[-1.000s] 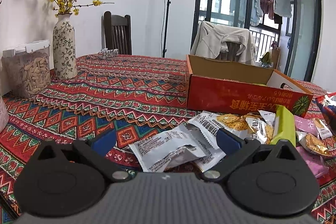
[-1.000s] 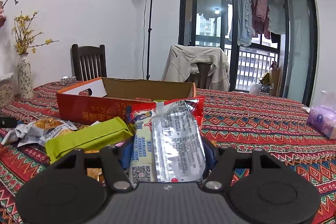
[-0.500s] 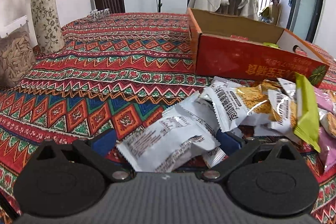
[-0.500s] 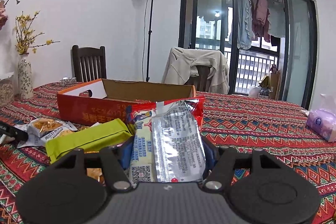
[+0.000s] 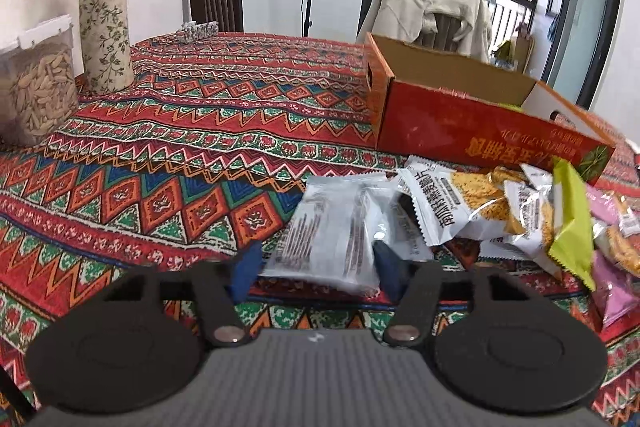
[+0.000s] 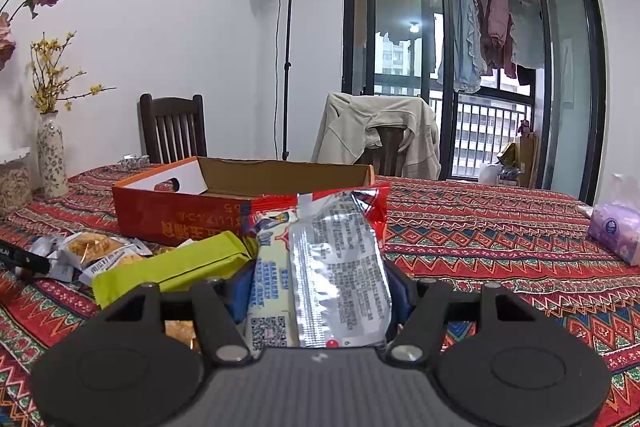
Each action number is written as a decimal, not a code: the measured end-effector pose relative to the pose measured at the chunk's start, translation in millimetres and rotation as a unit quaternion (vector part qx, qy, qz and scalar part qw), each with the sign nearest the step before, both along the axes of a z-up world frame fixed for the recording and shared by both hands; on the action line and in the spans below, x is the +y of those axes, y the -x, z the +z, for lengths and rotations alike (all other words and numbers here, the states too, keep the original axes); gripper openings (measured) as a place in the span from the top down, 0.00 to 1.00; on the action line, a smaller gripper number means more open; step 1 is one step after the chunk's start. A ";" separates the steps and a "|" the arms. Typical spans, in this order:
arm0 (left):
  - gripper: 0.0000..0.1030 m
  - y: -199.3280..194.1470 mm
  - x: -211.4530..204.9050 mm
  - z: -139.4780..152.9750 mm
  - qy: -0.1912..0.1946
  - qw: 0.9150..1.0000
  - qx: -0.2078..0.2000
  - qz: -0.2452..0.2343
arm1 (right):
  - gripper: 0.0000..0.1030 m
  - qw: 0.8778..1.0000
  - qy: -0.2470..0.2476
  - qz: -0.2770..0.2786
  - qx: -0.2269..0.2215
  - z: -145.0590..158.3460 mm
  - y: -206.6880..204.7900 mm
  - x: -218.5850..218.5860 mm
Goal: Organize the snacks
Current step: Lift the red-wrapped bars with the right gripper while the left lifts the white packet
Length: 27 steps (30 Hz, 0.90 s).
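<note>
My left gripper [image 5: 316, 263] straddles a white snack packet [image 5: 332, 235] on the tablecloth, fingers apart, its long axis running away from me. My right gripper [image 6: 316, 291] clamps a silver-red packet [image 6: 332, 259], nearer the open box [image 6: 240, 195].

I see white walls [image 6: 180, 7] and a patterned red tablecloth [image 5: 200, 147] covering the table. A dark wooden chair [image 6: 172, 131] and a jacket-draped chair [image 6: 380, 139] stand at its far edge. A lamp stand [image 6: 289, 27] rises between them; laundry [image 6: 492, 23] hangs beyond black-framed glass doors [image 6: 472, 67].
</note>
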State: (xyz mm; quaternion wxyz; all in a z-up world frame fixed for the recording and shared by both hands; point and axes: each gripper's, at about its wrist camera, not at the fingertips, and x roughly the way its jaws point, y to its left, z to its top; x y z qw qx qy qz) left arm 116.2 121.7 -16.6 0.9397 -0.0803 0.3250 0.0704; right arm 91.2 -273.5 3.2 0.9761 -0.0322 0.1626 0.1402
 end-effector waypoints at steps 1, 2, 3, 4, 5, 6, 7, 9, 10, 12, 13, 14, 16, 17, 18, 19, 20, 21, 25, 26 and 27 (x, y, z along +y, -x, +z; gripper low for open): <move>0.43 2.2 0.6 0.8 0.004 1.000 -0.004 0.002 | 0.38 1.000 0.000 0.000 0.000 0.1 0.4 -0.2; 0.43 4.3 0.9 1.9 0.005 1.000 -0.010 0.003 | 0.38 1.000 0.001 0.000 -0.001 0.0 0.7 0.0; 0.43 6.0 0.8 3.1 0.005 1.000 -0.014 0.004 | 0.38 1.000 0.001 0.000 -0.001 0.1 0.6 0.3; 0.43 7.0 0.9 3.6 0.005 1.000 -0.015 0.006 | 0.38 1.000 0.001 0.000 -0.001 0.1 0.6 0.4; 0.43 8.5 0.5 4.0 0.004 1.000 -0.017 0.008 | 0.38 1.000 0.001 0.000 -0.001 0.1 0.4 0.2; 0.43 10.5 -0.1 4.8 0.003 1.000 -0.021 0.011 | 0.38 1.000 0.001 -0.001 -0.001 -0.1 0.5 0.0; 0.43 12.3 -0.2 5.5 0.002 1.000 -0.024 0.012 | 0.38 1.000 0.001 -0.001 -0.002 0.4 0.3 0.4; 0.43 17.1 -1.5 7.9 0.000 0.999 -0.034 0.014 | 0.38 1.000 0.001 -0.001 -0.002 0.4 0.4 0.4; 0.43 18.9 -2.1 9.1 -0.001 0.999 -0.037 0.015 | 0.38 1.000 0.001 -0.001 -0.002 0.4 0.5 0.3; 0.43 22.6 -3.7 12.2 -0.006 0.999 -0.045 0.016 | 0.38 1.000 0.001 0.000 -0.002 0.4 0.4 0.3; 0.43 23.7 -4.5 13.7 -0.009 0.999 -0.048 0.015 | 0.38 1.000 0.001 0.000 -0.003 0.5 0.6 0.3; 0.43 25.4 -6.3 15.4 -0.013 0.998 -0.053 0.015 | 0.38 1.000 0.001 0.000 -0.003 0.7 0.8 0.3; 0.43 28.2 -9.6 19.3 -0.022 0.998 -0.063 0.017 | 0.38 1.000 0.001 0.000 -0.006 1.0 2.4 -0.1; 0.43 29.4 -11.7 21.5 -0.027 0.997 -0.068 0.018 | 0.38 1.000 0.001 0.000 -0.008 1.2 3.0 -0.1; 0.43 29.7 -13.1 23.1 -0.029 0.997 -0.072 0.019 | 0.38 1.000 0.000 0.000 -0.009 1.2 3.7 -0.2; 0.43 30.2 -14.7 25.5 -0.029 0.996 -0.077 0.020 | 0.38 1.000 0.001 0.001 -0.011 1.2 4.5 -0.2; 0.43 30.8 -15.7 27.3 -0.027 0.996 -0.081 0.018 | 0.38 1.000 0.001 0.001 -0.013 1.5 5.5 0.0; 0.43 31.0 -17.5 29.4 -0.025 0.996 -0.085 0.016 | 0.38 1.000 0.002 0.002 -0.015 1.7 6.0 0.4; 0.43 27.0 -28.6 37.4 -0.026 0.995 -0.097 0.007 | 0.38 1.000 0.003 0.002 -0.012 1.7 5.0 0.1; 0.43 25.2 -32.1 39.3 -0.027 0.995 -0.101 0.003 | 0.38 1.000 0.002 0.002 -0.011 1.8 4.7 -0.6; 0.43 23.2 -35.6 41.3 -0.027 0.994 -0.104 0.000 | 0.38 1.000 0.000 0.002 -0.011 1.8 4.8 -1.1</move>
